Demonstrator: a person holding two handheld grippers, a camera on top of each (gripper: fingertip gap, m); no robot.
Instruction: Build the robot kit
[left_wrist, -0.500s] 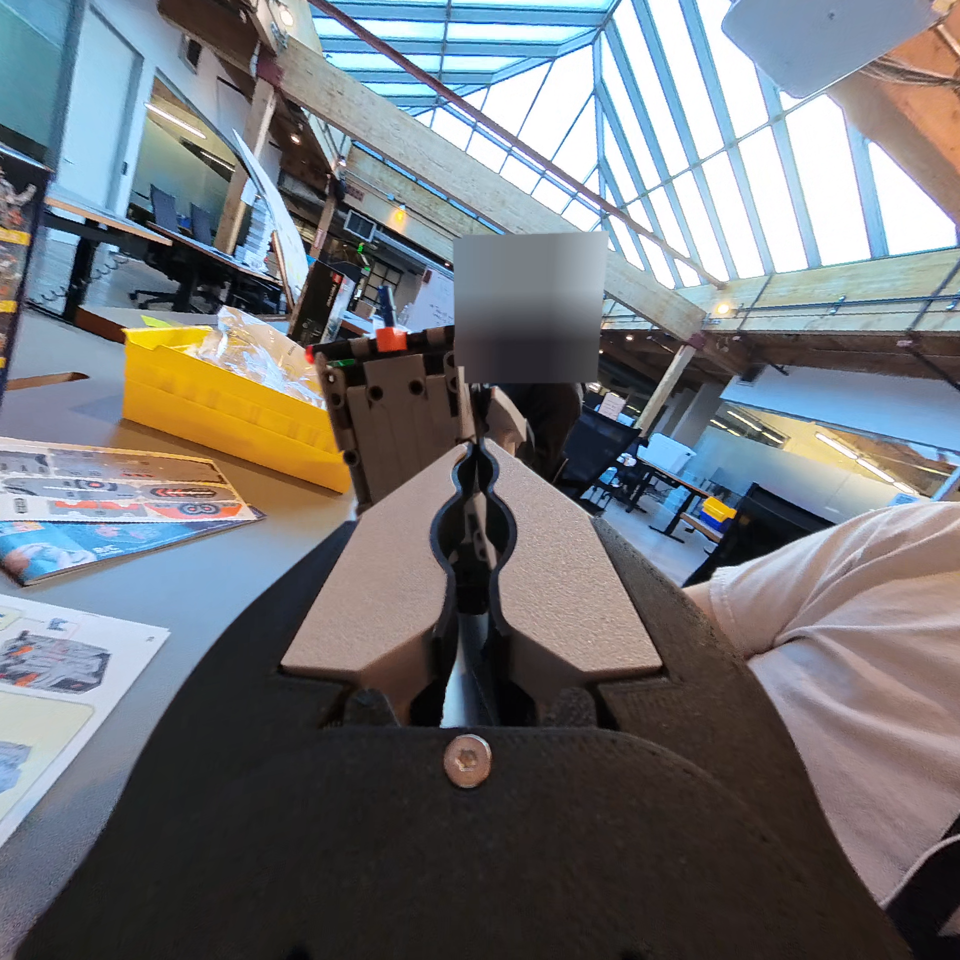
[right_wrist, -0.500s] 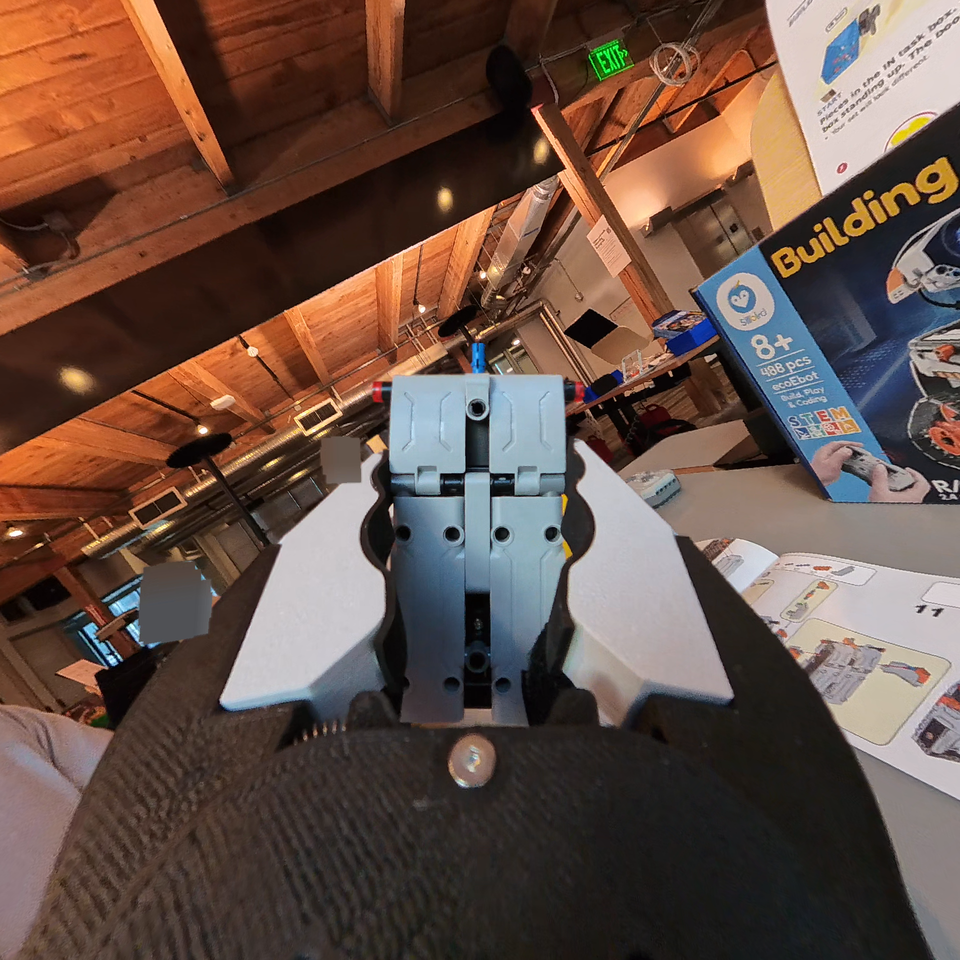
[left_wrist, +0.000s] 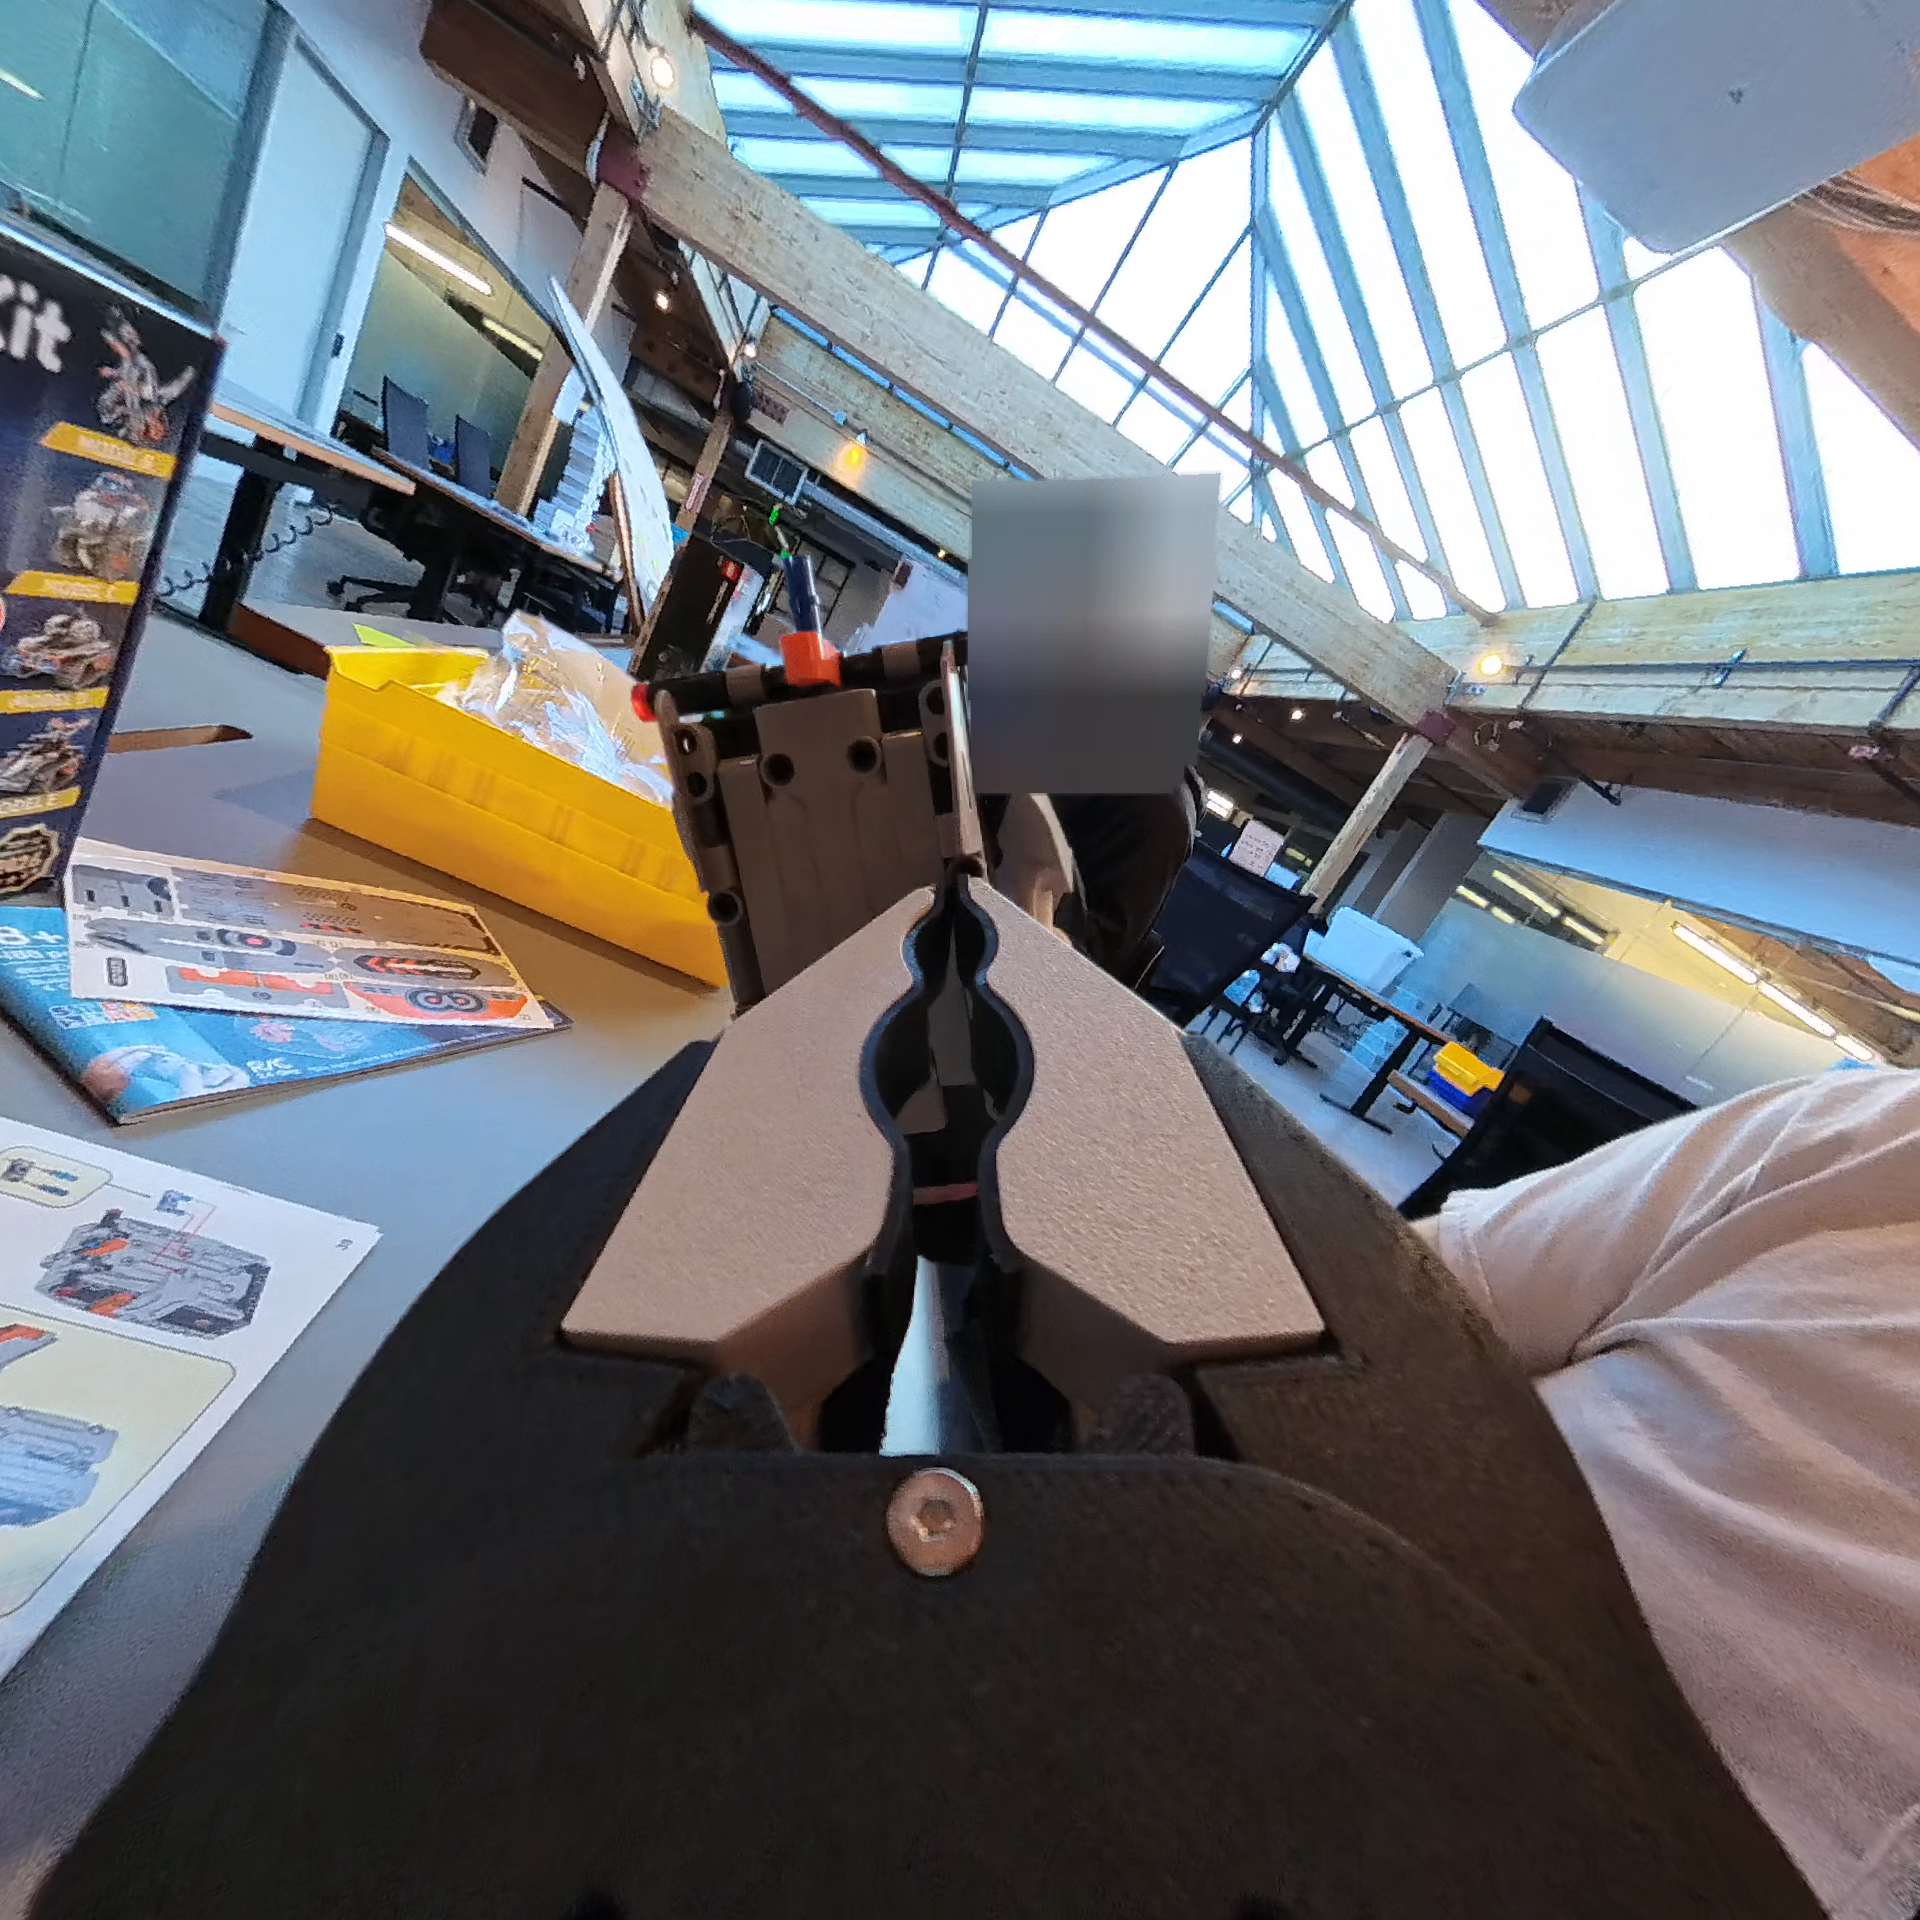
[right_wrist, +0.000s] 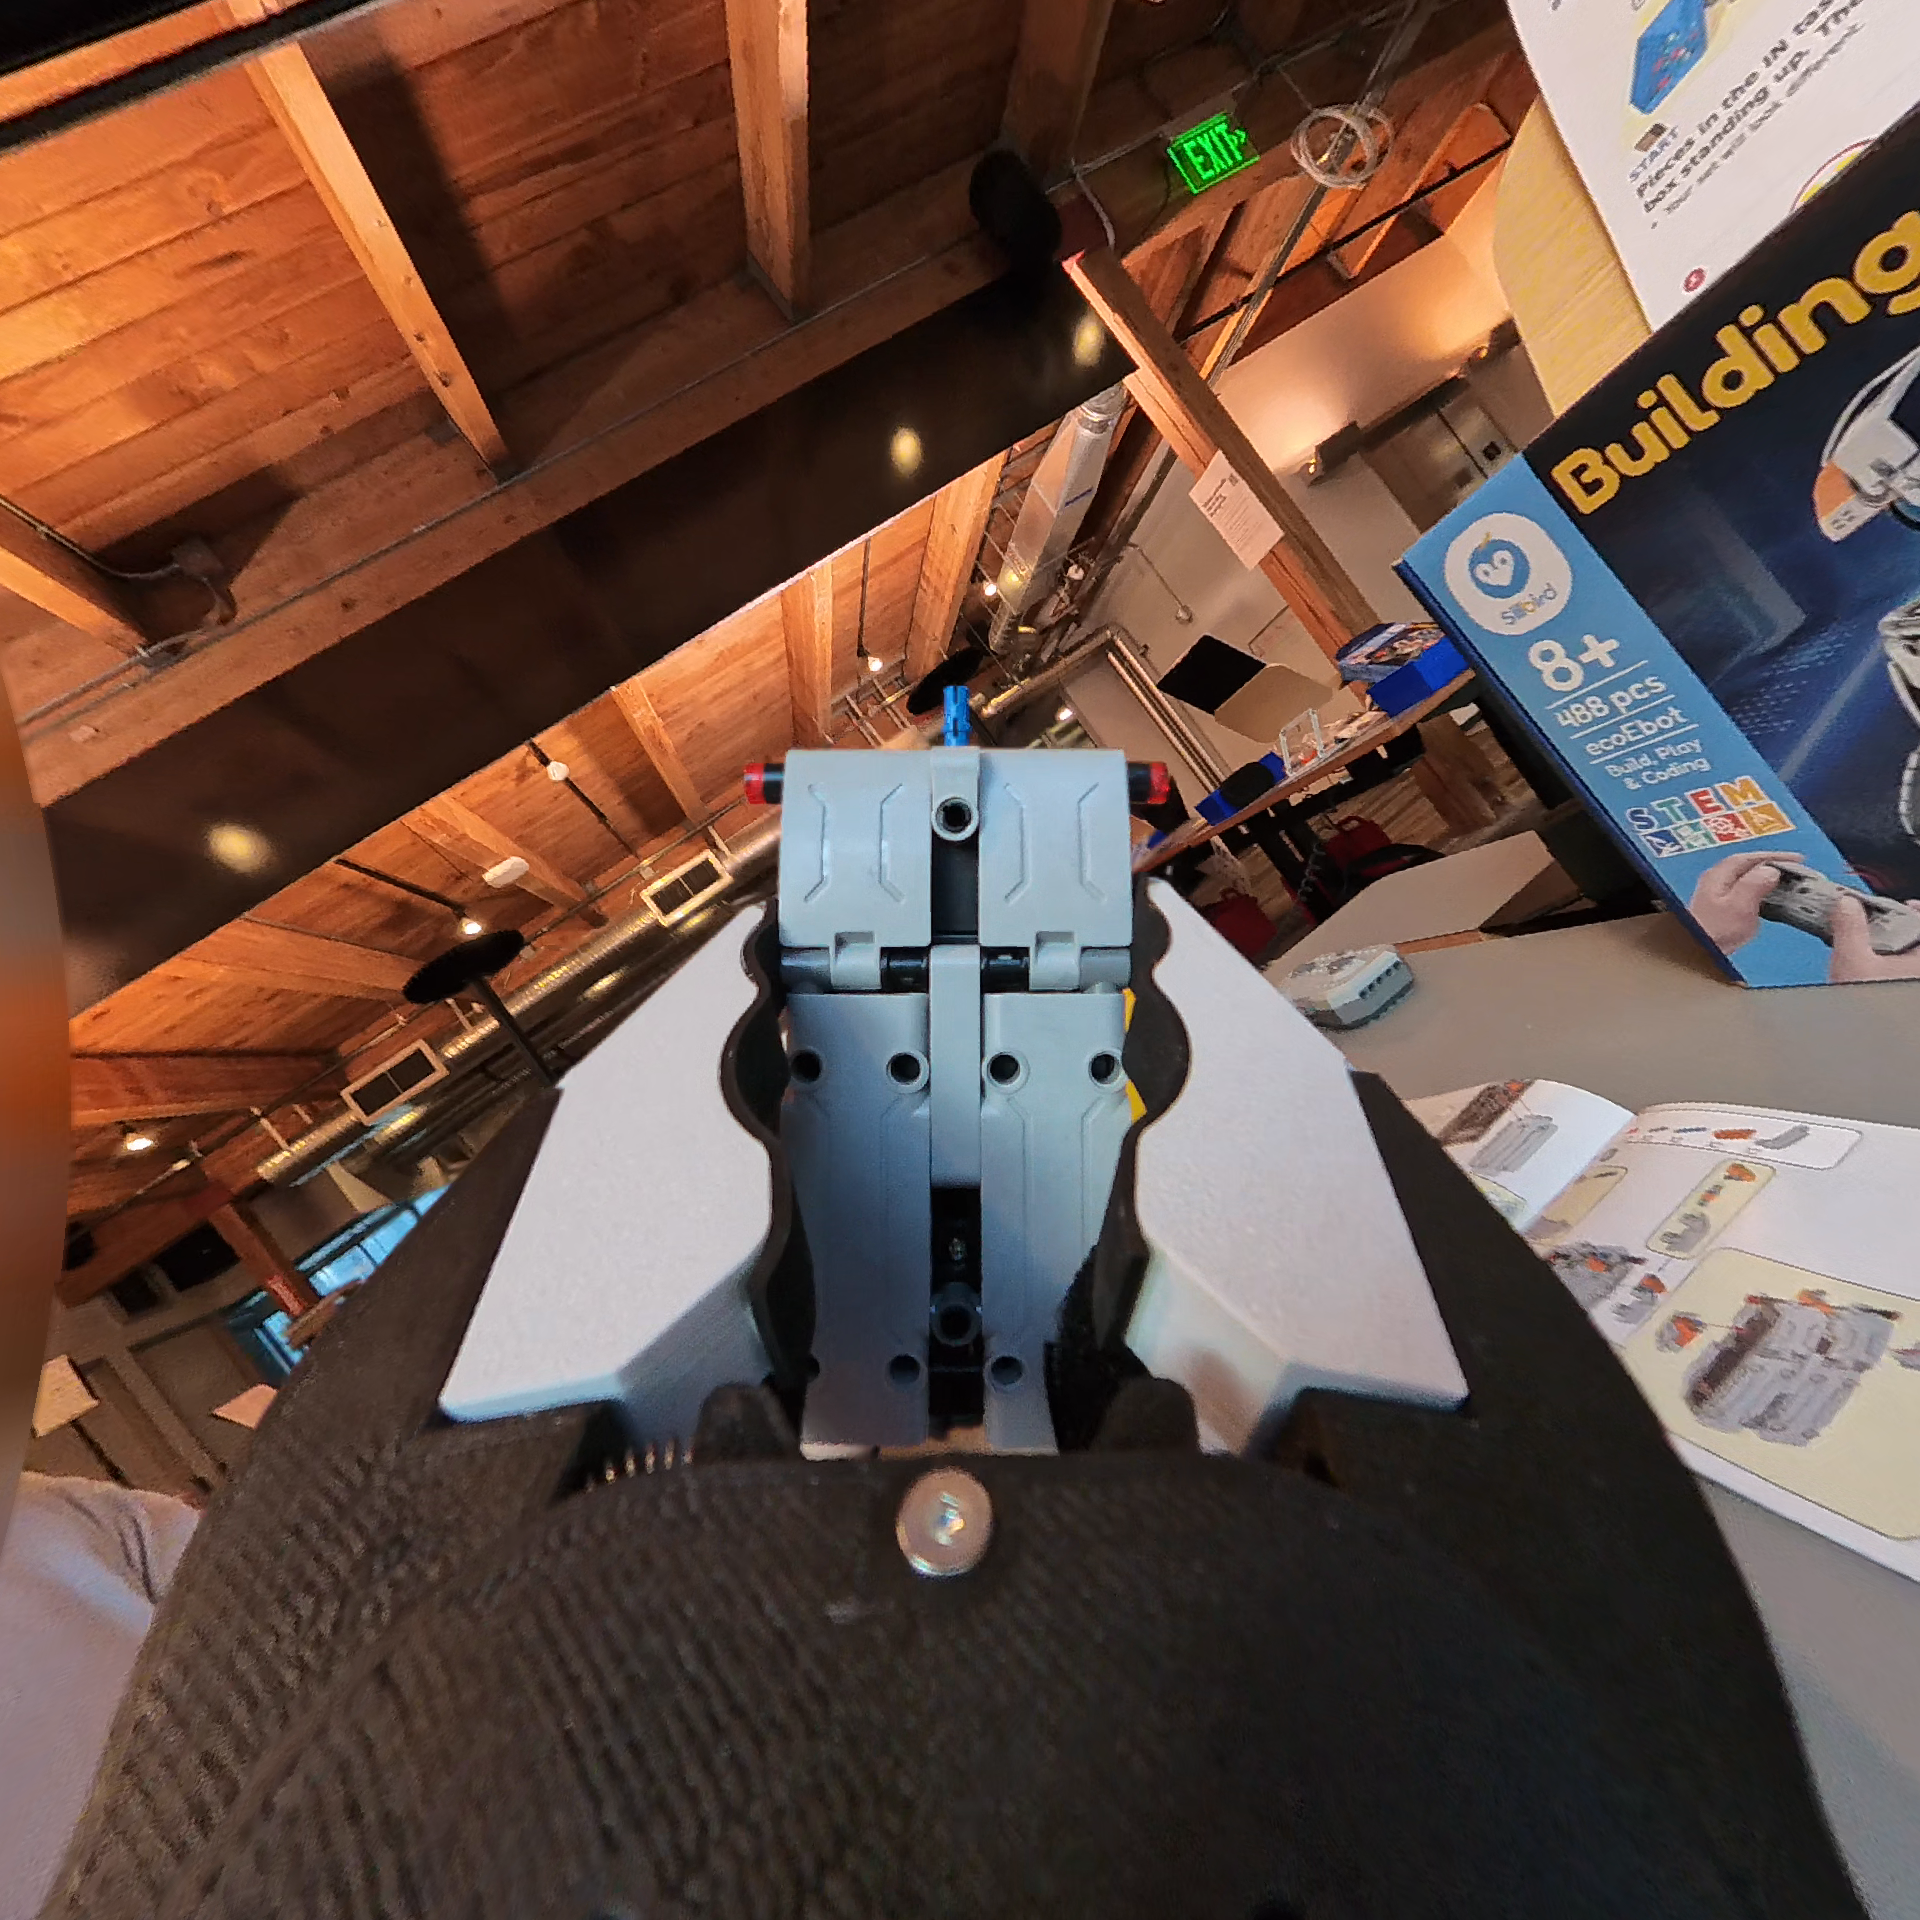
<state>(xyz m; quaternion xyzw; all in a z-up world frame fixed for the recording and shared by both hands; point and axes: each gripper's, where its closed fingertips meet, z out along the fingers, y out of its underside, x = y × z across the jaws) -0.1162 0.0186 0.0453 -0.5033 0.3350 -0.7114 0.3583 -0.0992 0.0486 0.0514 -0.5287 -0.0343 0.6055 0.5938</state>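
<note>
My right gripper (right_wrist: 951, 904) is shut on a grey brick-built model (right_wrist: 883, 1143) with red pin ends and a blue pin on top, and holds it upright above the table. The same model shows in the left wrist view (left_wrist: 821, 821), topped by an orange piece (left_wrist: 805, 657). My left gripper (left_wrist: 961, 899) is shut, its tip at the model's right edge. A thin dark piece with a red ring (left_wrist: 940, 1195) sits between its jaws. Whether that piece belongs to the model is hidden.
A yellow bin (left_wrist: 499, 790) with clear bags stands on the grey table (left_wrist: 436, 1132). A blue kit box (right_wrist: 1714, 675) stands upright, also in the left wrist view (left_wrist: 83, 582). Instruction sheets (left_wrist: 281, 945) (right_wrist: 1714, 1299) and a small grey device (right_wrist: 1351, 982) lie on the table. A person's white sleeve (left_wrist: 1714, 1351) is at the right. Both grippers' tips are close together, under 4 cm apart.
The left wrist view has swung slightly, so more of the kit box shows at the left. Both grippers stay shut and the model stays in the right gripper.
</note>
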